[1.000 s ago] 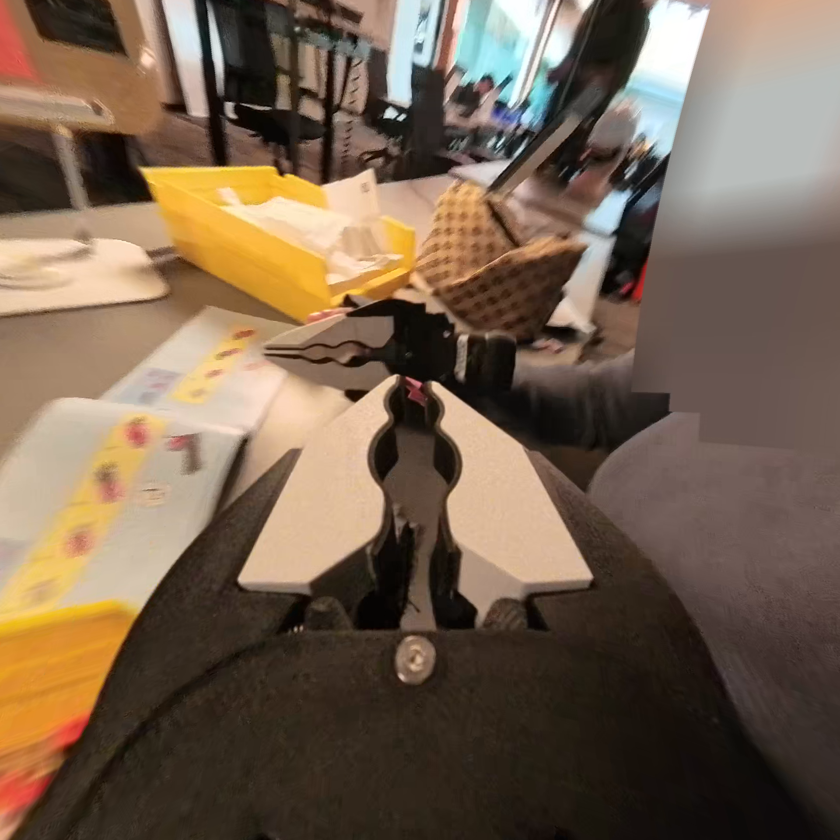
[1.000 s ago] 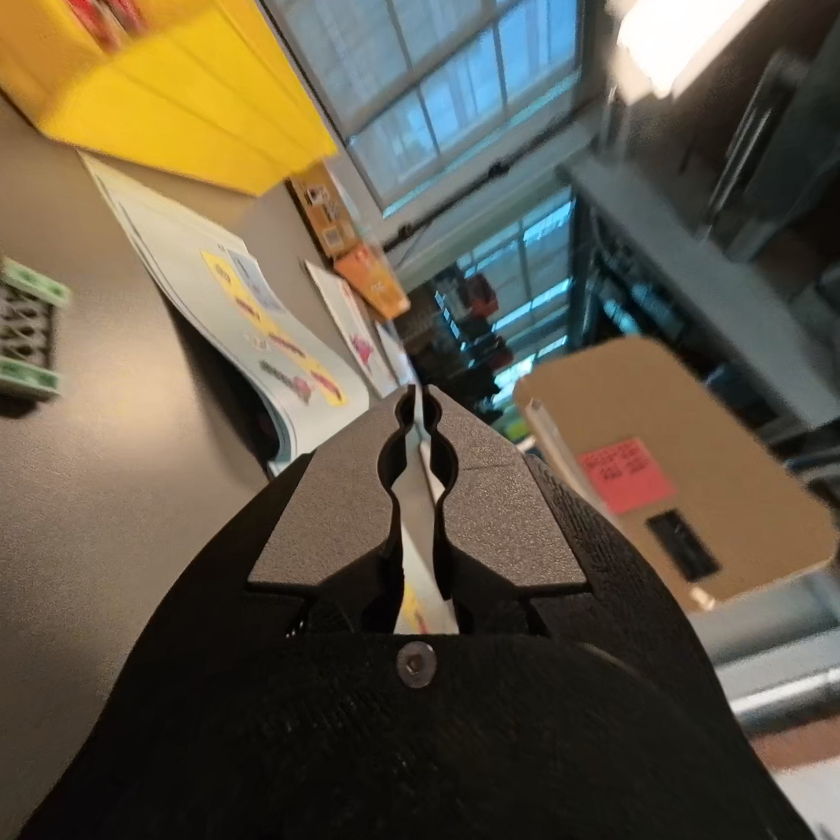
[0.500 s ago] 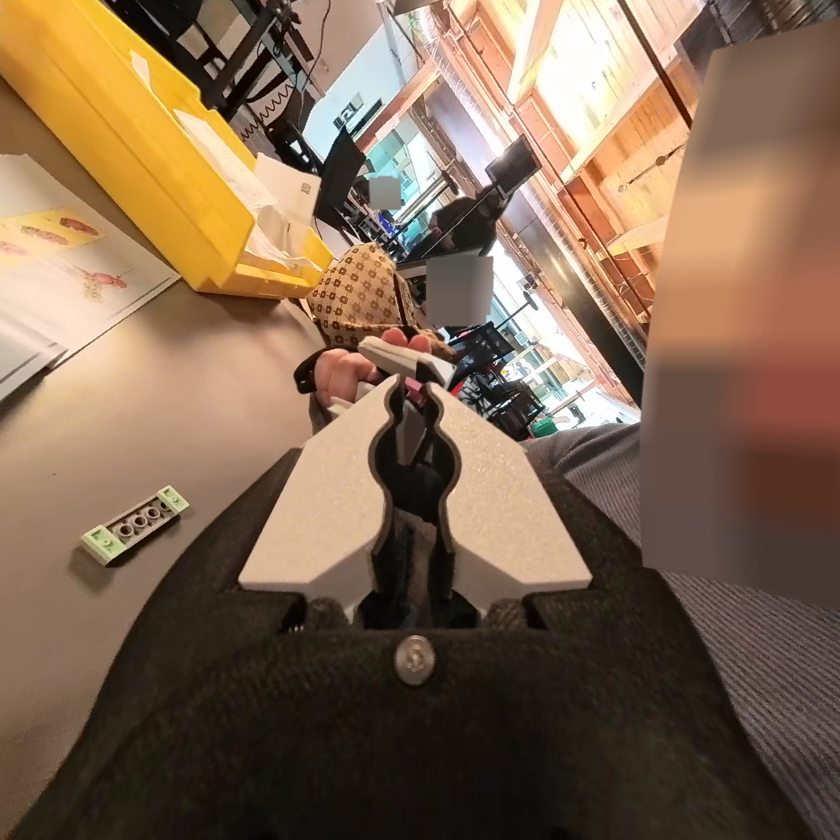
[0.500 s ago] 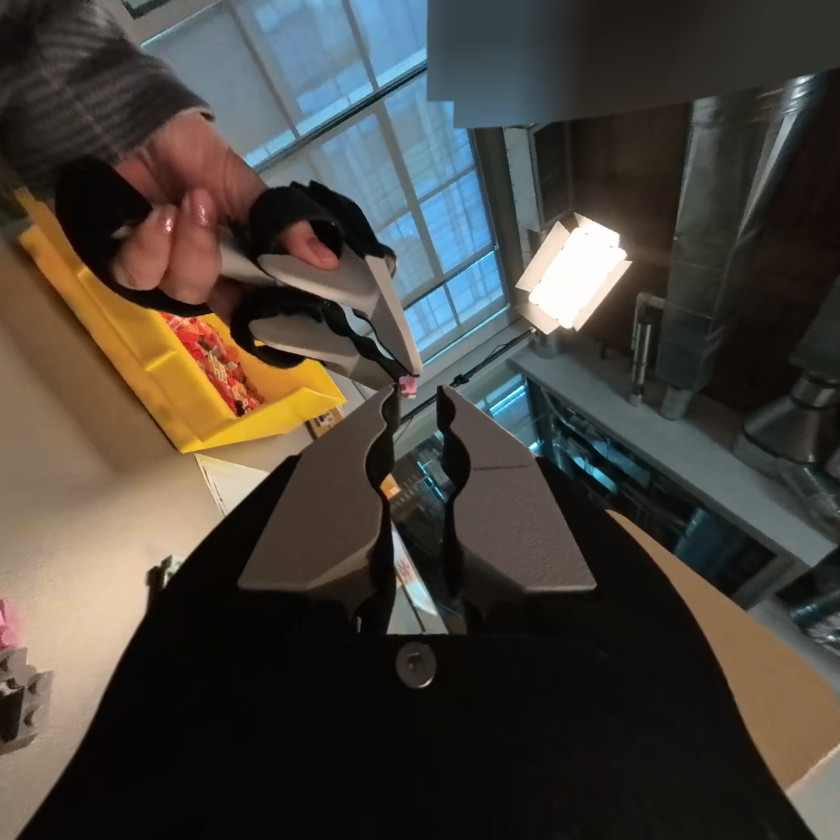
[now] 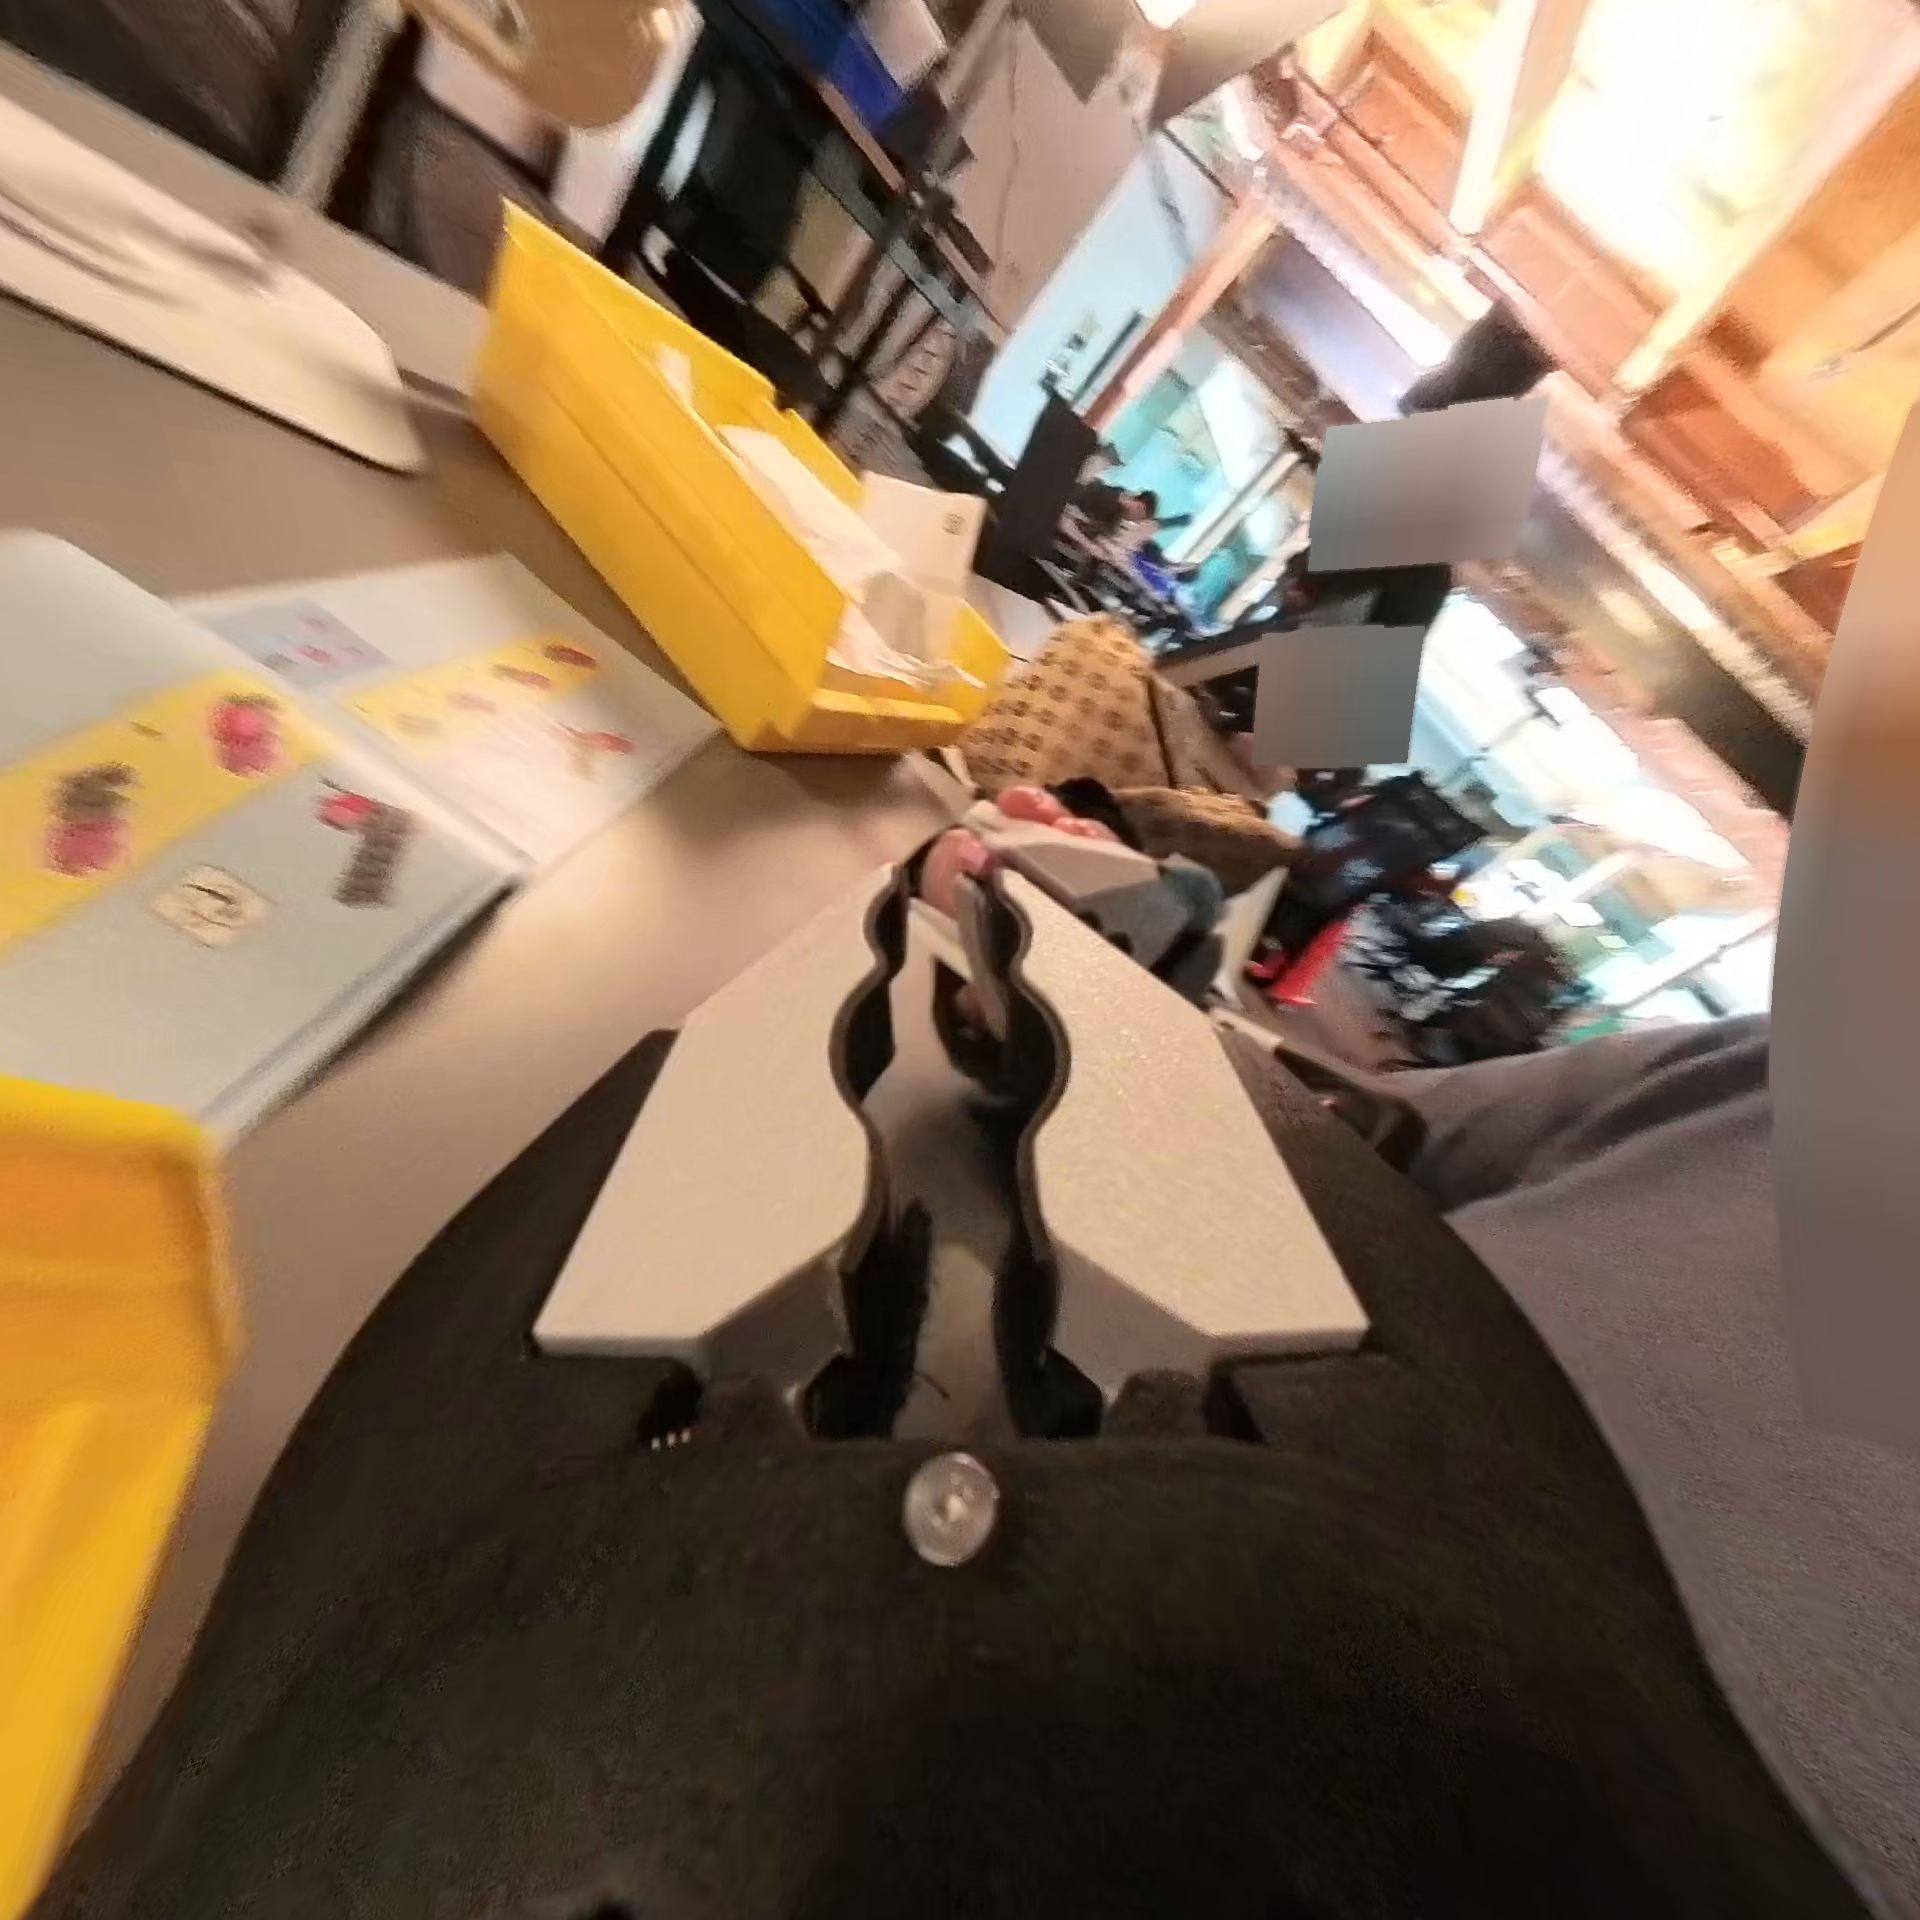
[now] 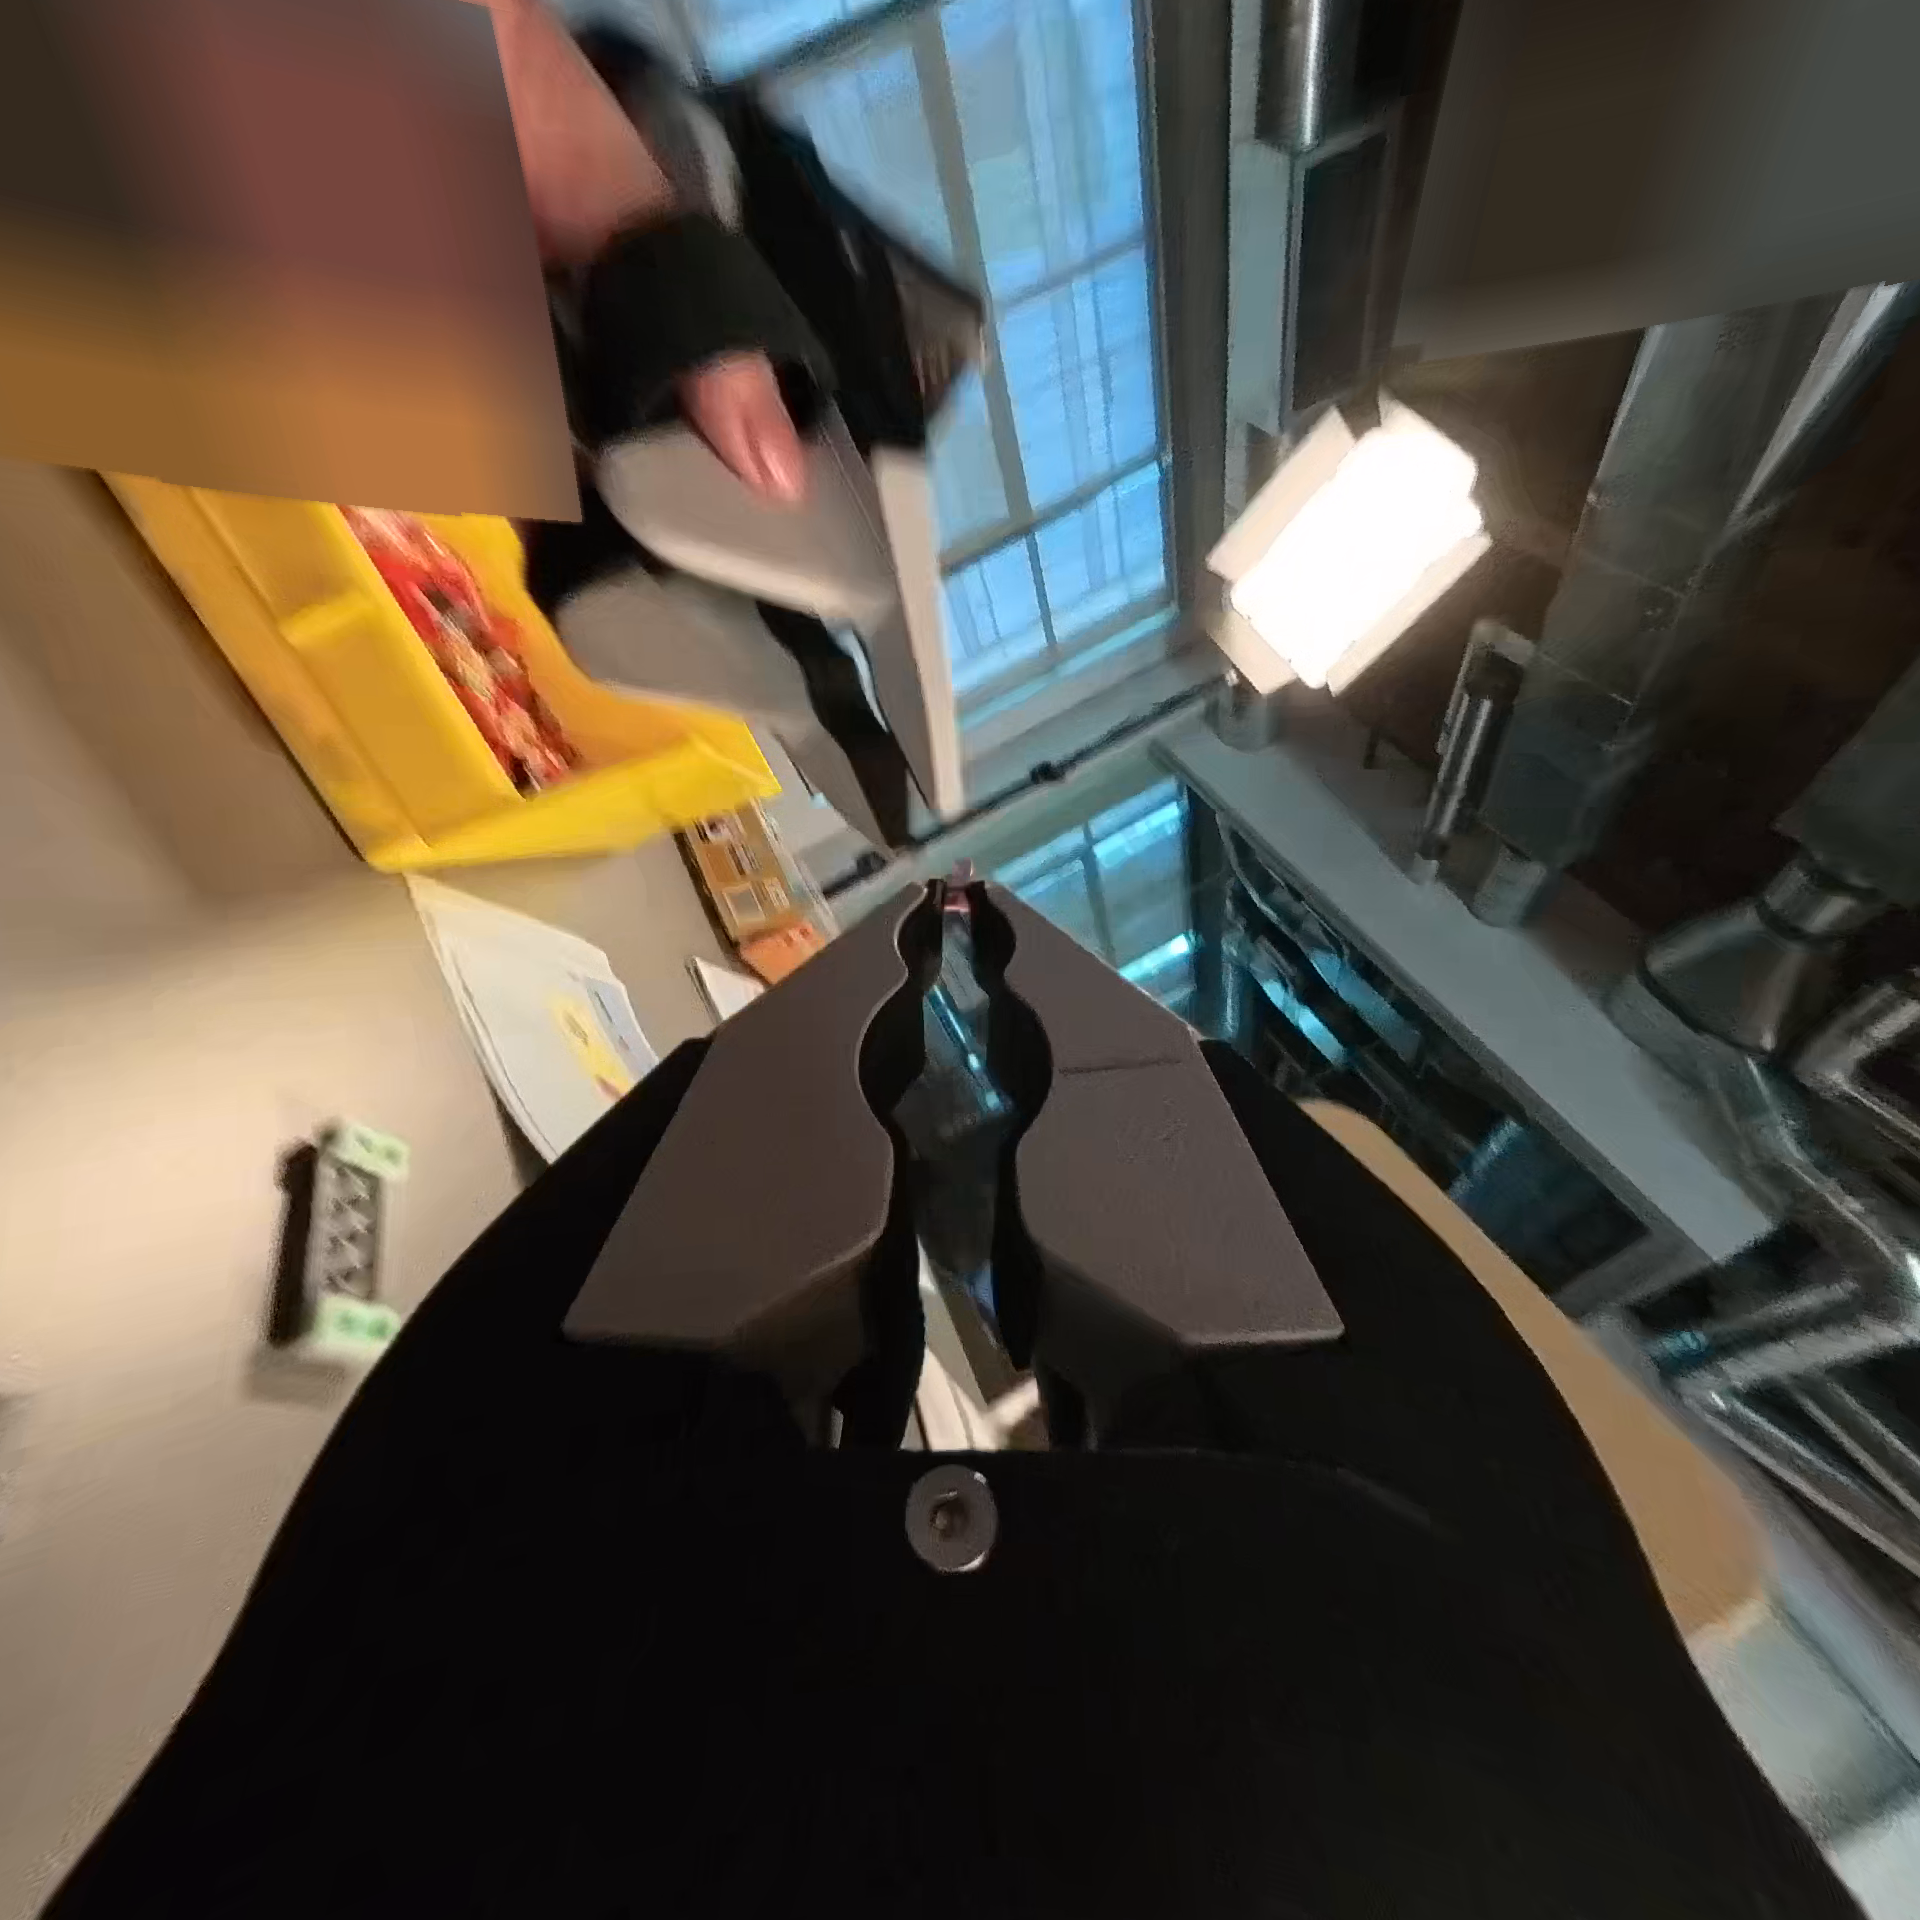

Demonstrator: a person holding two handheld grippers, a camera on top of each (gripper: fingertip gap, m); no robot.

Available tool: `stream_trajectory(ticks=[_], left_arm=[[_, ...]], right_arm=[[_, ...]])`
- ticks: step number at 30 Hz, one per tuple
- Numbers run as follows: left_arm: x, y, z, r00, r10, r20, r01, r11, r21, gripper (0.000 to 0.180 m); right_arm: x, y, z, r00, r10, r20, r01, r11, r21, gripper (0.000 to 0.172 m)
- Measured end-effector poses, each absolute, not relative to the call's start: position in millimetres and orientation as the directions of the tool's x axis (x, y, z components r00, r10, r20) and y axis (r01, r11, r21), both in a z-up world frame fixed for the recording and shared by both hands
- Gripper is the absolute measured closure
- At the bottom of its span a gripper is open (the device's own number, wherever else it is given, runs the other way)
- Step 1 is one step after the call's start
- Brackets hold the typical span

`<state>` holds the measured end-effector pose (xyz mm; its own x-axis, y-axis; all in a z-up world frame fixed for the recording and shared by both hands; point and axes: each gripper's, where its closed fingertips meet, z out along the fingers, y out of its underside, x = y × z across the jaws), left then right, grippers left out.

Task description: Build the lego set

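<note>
Grippers meet in mid-air over tabletop

Right gripper (image 6: 958, 902) has its dark fingers nearly together at the tips, pinching a tiny pink piece (image 6: 961, 894) there. It's held up off the table, pointing twd windows (image 6: 1049, 436) and a bright lamp panel (image 6: 1351, 545). Left gripper (image 5: 940, 902), w/ pale grey fingers, is slightly spread and holds nothing I can make out; right in front of its tips sit the other gripper's fingers and the hand (image 5: 1023, 816) around it, fingertips showing. Whether the two tools touch: can't tell, frame is blurry.

Seen from the right view, the left gripper hangs above and to the left, gripped by a hand (image 6: 717, 395) in a black strap.

Surface: matte tan-grey table (image 5: 644, 935). On it, an open printed booklet (image 5: 343, 790), a yellow bin (image 5: 707, 582) w/ white paper, another yellow bin (image 6: 436, 717) w/ red pieces, a small grey plate w/ green ends (image 6: 343, 1247), a white pad (image 5: 239, 343). Patterned brown bag (image 5: 1081, 707) sits past the paper bin.

Room: black racks, wood ceiling beams, metal ducts (image 6: 1704, 582), grey shelf (image 6: 1455, 935), cardboard box (image 6: 1538, 1382).
</note>
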<state>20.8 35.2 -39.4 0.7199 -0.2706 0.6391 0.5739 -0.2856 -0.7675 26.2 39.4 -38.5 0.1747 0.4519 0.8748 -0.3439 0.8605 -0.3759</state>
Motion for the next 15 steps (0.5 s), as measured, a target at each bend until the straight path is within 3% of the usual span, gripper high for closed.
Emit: stream_trajectory(ticks=[3,6,11,15], left_arm=[[31,33,-40,0.796,-0.329,0.509,0.455,-0.23,-0.86,0.169],[53,38,-80,0.85,-0.331,0.409,0.278,-0.376,-0.884,0.162],[58,32,-142,0.94,-0.296,0.172,-0.01,-0.527,-0.85,0.149],[66,23,-165,0.923,-0.346,0.168,-0.08,-0.598,-0.797,0.141]], right_arm=[[19,67,-44,0.183,0.432,0.883,-0.256,0.888,-0.381,0.17],[8,100,-71,0.095,0.396,0.913,-0.114,0.916,-0.386,0.17],[23,124,-128,-0.22,0.366,0.904,0.116,0.93,-0.348,0.169],[56,121,-163,-0.416,0.322,0.85,0.229,0.942,-0.245,0.169]])
